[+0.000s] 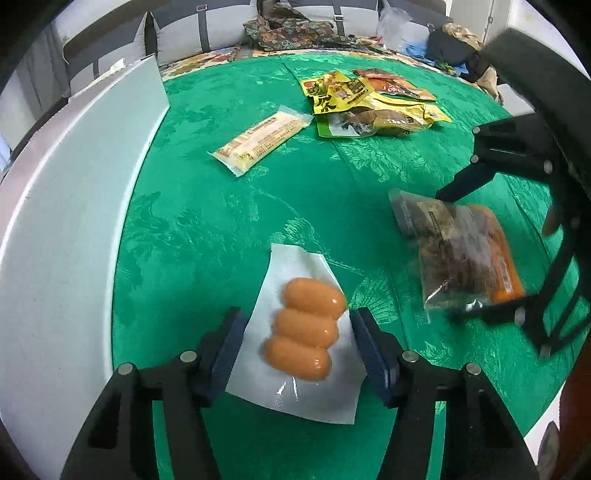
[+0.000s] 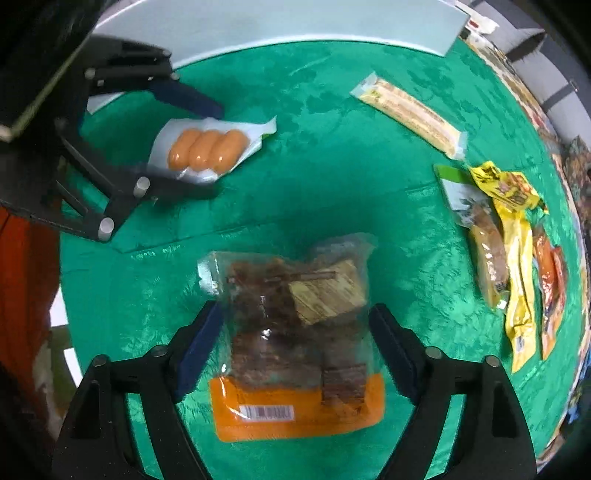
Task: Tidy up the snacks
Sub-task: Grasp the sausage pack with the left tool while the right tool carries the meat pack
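A clear pack of three orange sausages (image 1: 306,328) lies on the green tablecloth (image 1: 199,229). My left gripper (image 1: 297,325) is shut on the pack, its blue pads against both side edges. The right wrist view shows the same pack (image 2: 205,149) slightly curled between the left gripper's (image 2: 214,149) fingers. A clear bag of brown snacks with an orange base (image 2: 295,332) lies between the wide-spread fingers of my right gripper (image 2: 295,325), which stands open. In the left wrist view this bag (image 1: 461,251) is blurred under the right gripper (image 1: 450,254).
A long pale yellow bar (image 1: 258,142) lies further back on the cloth. Behind it is a pile of yellow and red packets (image 1: 373,107). A white curved container wall (image 1: 74,206) runs along the left. A sofa with clothes (image 1: 295,29) stands beyond the table.
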`<state>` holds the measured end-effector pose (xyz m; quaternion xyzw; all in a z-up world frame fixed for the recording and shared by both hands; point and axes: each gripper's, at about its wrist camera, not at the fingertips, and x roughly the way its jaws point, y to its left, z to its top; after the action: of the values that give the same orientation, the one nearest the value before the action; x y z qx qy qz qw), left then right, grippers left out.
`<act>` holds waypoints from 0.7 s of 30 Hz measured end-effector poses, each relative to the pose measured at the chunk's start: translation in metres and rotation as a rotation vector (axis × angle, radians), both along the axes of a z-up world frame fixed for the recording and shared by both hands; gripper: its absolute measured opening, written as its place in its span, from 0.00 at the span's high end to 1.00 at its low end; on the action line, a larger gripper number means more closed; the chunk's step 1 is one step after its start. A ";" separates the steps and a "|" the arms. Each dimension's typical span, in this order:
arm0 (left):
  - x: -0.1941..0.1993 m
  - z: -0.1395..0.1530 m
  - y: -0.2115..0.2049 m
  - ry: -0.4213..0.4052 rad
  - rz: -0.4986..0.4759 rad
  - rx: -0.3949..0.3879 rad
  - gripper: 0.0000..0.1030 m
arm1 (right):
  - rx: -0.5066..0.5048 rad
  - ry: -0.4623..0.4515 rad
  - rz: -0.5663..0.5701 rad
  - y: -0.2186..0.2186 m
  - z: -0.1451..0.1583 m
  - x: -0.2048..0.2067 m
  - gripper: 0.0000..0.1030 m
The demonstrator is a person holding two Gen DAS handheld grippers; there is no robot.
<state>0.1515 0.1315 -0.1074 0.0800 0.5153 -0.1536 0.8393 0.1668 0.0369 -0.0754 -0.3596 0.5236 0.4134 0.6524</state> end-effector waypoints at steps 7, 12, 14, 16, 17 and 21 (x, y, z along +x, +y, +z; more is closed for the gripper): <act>-0.005 0.000 0.013 -0.017 0.075 -0.067 0.45 | 0.059 0.033 -0.139 -0.018 0.001 0.015 0.24; -0.014 0.013 0.027 -0.035 0.124 -0.162 0.47 | 0.116 0.049 -0.354 -0.054 0.014 0.035 0.37; -0.020 0.023 0.031 -0.050 0.134 -0.196 0.47 | 0.213 0.101 -0.447 -0.075 0.024 0.045 0.37; -0.025 0.035 0.034 -0.069 0.145 -0.233 0.47 | 0.357 0.165 -0.540 -0.099 0.036 0.050 0.37; -0.028 0.045 0.037 -0.083 0.154 -0.264 0.47 | 0.400 0.186 -0.601 -0.110 0.039 0.053 0.37; -0.035 0.078 0.060 -0.133 0.204 -0.353 0.47 | 0.472 0.192 -0.663 -0.115 0.060 0.044 0.37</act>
<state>0.1161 0.1916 -0.0292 -0.1108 0.4294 -0.1502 0.8836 0.2113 -0.0776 -0.0149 0.0277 0.5604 0.3213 0.7628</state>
